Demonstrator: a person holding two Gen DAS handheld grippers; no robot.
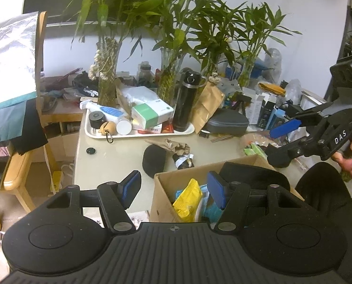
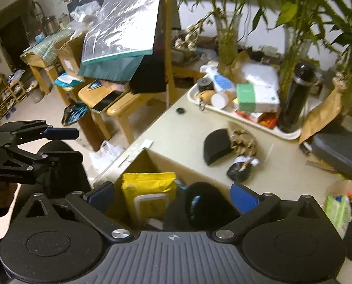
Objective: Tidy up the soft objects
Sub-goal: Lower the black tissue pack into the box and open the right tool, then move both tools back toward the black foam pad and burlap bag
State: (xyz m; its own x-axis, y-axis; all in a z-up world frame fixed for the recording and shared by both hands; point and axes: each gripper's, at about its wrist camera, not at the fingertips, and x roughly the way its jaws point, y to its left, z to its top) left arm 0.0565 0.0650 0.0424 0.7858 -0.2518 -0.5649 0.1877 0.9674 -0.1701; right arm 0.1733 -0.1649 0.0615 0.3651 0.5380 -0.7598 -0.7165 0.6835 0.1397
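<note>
Right claw (image 2: 173,197) spread wide and released over the cardboard box (image 2: 138,158), a black soft item (image 2: 199,203) sitting loose between its pads inside the box, beside the yellow wipes pack (image 2: 147,189). Left claw (image 1: 173,190) half open, gripping nothing, at the box's near corner. Beyond on the table (image 2: 176,130): a black pouch (image 2: 217,145) and a white tray (image 2: 291,133).

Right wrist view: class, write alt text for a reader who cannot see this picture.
The right gripper hangs open over a cardboard box holding a yellow wipes pack and a black soft item between its fingers, untouched. Beyond, a cluttered table carries a tray; the left gripper shows at left.
</note>
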